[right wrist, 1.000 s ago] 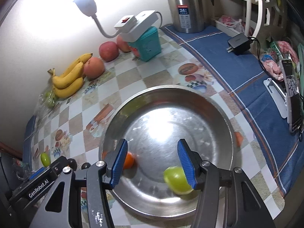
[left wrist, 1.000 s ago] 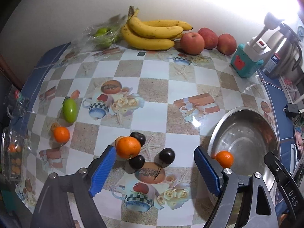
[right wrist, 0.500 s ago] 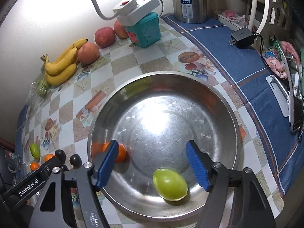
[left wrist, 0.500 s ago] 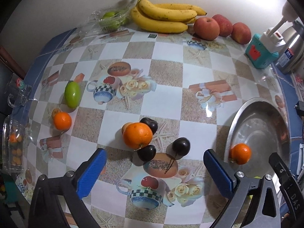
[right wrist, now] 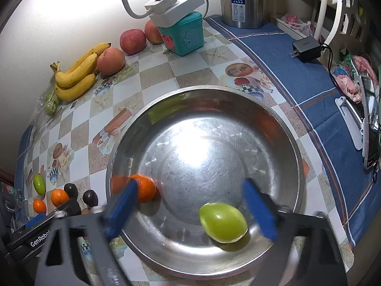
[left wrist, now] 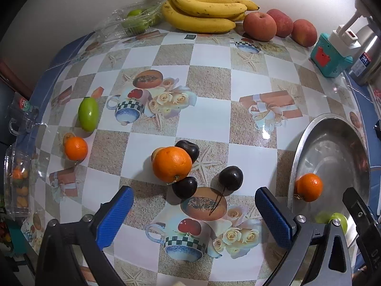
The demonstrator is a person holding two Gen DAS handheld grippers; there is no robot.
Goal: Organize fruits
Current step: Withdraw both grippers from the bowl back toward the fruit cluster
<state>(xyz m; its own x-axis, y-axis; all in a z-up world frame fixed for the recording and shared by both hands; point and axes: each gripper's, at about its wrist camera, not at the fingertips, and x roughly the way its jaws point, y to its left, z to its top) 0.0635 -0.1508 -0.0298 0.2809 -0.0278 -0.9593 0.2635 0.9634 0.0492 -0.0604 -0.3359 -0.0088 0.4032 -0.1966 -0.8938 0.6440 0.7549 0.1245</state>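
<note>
On the counter point(left wrist: 209, 47) the steel bowl point(right wrist: 273, 119) now holds a green fruit point(right wrist: 222, 221) lying loose beside a small orange point(right wrist: 144, 188); a second ago that fruit sat between the right hand-held gripper point(right wrist: 190, 212) pads, which have since spread wide and released it. The left hand-held gripper point(left wrist: 193, 214), also wide open and empty, has pulled back from the big orange point(left wrist: 172, 164) and dark plums point(left wrist: 231, 178).
</note>
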